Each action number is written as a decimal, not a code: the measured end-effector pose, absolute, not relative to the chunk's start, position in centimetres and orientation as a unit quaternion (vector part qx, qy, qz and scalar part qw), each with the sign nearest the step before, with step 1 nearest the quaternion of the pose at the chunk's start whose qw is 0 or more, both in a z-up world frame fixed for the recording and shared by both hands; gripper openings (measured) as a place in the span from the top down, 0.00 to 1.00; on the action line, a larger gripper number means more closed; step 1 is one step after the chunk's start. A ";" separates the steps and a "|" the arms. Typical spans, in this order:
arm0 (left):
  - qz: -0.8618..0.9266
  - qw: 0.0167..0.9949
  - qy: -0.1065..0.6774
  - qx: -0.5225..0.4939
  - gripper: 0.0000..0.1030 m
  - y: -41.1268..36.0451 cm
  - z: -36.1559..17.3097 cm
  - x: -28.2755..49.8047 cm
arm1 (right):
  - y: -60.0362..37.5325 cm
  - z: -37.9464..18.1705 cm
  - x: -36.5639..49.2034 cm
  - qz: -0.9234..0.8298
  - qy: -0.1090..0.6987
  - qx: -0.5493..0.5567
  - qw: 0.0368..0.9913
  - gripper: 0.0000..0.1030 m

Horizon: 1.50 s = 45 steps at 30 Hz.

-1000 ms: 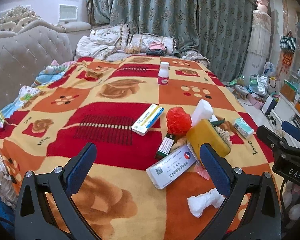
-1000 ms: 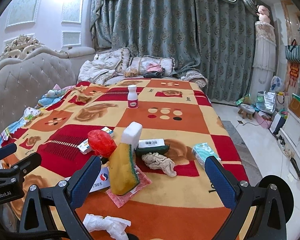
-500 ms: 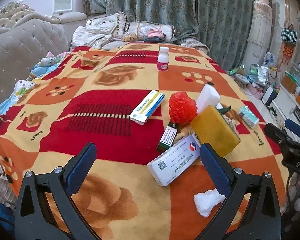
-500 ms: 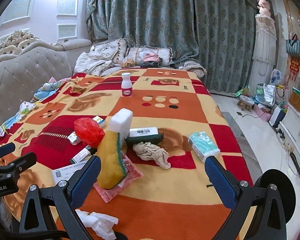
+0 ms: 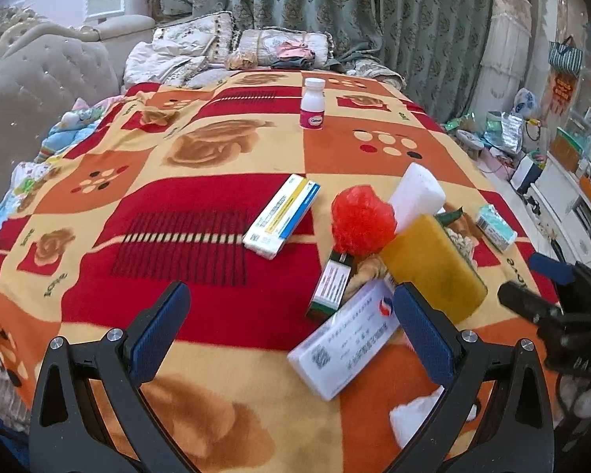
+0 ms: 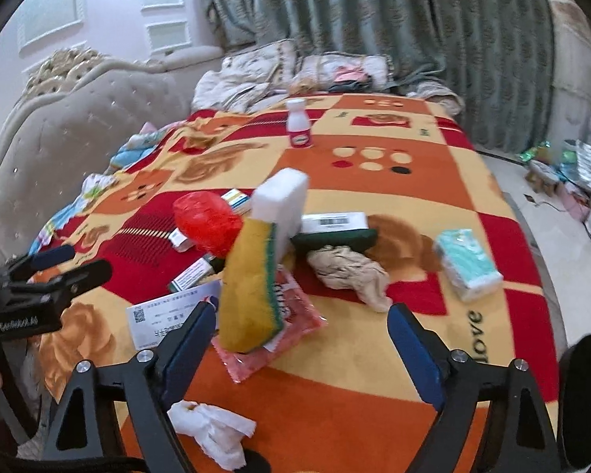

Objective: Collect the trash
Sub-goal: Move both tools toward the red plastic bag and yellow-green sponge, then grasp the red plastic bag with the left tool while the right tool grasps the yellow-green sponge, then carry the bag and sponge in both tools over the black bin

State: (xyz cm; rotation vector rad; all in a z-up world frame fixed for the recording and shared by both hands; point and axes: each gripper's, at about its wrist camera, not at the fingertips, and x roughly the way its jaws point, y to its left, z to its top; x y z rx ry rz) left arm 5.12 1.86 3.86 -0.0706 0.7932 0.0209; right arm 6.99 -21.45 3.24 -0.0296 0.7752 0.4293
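Trash lies in a pile on the bed blanket (image 5: 201, 205): a red crumpled bag (image 5: 362, 220) (image 6: 207, 222), a yellow sponge (image 5: 433, 264) (image 6: 248, 283), a white foam block (image 5: 415, 195) (image 6: 279, 207), a white medicine box (image 5: 346, 345), a blue-yellow box (image 5: 281, 215), a beige rag (image 6: 348, 272), a pink wrapper (image 6: 272, 339) and a white tissue (image 6: 212, 433). My left gripper (image 5: 291, 331) is open and empty just before the pile. My right gripper (image 6: 299, 351) is open and empty, with the sponge and wrapper by its left finger.
A white pill bottle (image 5: 313, 104) stands farther back on the blanket. A teal tissue pack (image 6: 467, 264) lies at the right. Pillows (image 5: 283, 45) and a tufted headboard (image 5: 39, 90) bound the bed; the floor at the right holds clutter (image 5: 504, 134).
Both grippers have moved forward and lower toward the pile, which now looks larger and closer. Both stayed open and nothing was picked up.
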 end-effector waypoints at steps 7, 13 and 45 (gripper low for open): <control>-0.021 0.914 0.405 -0.034 0.01 0.9 3.5 9.2 | -21.5 2.6 8.3 0.222 0.387 0.004 0.895 0.15; -0.040 0.904 0.425 -0.034 0.01 0.6 2.7 12.4 | -21.6 2.4 8.9 0.241 0.395 0.006 0.887 0.16; -0.141 0.904 0.402 -0.026 0.82 -4.7 10.1 8.7 | -26.9 6.0 6.7 0.280 0.373 0.070 0.882 0.77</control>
